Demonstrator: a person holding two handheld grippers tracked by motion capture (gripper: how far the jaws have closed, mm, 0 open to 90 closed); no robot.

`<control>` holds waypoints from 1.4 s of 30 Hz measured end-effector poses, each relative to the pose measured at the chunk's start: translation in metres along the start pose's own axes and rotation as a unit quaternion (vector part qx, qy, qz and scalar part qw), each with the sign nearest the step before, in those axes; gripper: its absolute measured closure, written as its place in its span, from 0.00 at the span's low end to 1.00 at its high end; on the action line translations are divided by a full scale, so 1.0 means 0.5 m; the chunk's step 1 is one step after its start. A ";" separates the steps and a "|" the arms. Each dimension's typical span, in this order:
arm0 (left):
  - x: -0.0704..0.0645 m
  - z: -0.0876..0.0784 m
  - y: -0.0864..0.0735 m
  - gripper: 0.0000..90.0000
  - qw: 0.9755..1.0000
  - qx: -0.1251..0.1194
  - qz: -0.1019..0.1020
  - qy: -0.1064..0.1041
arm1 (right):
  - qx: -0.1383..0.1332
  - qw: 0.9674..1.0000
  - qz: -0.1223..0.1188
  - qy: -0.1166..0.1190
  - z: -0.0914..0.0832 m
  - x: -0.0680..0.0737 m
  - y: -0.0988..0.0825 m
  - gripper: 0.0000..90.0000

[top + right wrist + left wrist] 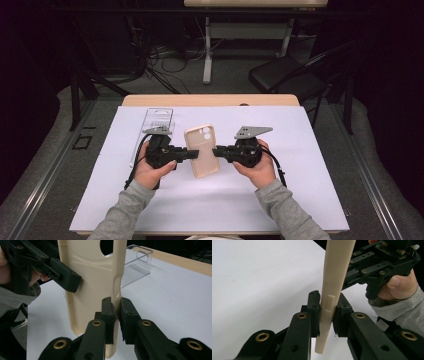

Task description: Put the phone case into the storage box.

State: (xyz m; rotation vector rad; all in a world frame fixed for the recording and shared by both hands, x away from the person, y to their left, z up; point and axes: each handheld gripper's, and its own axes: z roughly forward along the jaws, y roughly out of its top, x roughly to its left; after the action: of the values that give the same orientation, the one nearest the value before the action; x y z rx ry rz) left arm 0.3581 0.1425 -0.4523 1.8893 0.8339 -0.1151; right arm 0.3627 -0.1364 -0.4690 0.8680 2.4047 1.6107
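Observation:
A cream phone case with a camera cut-out is held up off the white mat, between the two grippers. My left gripper is shut on the case's left edge, and its pads press both faces of the thin wall. From the other side, my right gripper is shut on the right edge near the side-button bump. In the right gripper view the case shows its hollow inner side. The left gripper clamps the far edge there.
An open clear plastic box lies on the mat behind the left hand, also seen as the clear plastic box in the right gripper view. The wooden table edge runs along the back. Beyond it are a black chair and cables on the floor.

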 end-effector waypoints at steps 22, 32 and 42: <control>0.006 -0.003 0.001 0.74 1.000 -0.013 -0.002 0.013 | 0.002 1.000 0.008 0.000 0.000 -0.004 -0.002 0.92; 0.012 0.000 0.000 0.61 0.999 -0.025 -0.002 0.026 | 0.001 1.000 0.014 -0.008 -0.003 -0.011 -0.003 0.92; 0.017 0.003 -0.002 0.55 0.998 -0.035 -0.006 0.046 | 0.001 0.999 0.018 -0.031 -0.010 -0.022 -0.005 0.92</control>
State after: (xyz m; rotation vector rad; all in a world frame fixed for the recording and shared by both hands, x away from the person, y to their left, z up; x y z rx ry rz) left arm 0.3646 0.1459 -0.4573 1.8348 0.9011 -0.0069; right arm 0.3690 -0.1466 -0.4714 0.9530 2.3626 1.5711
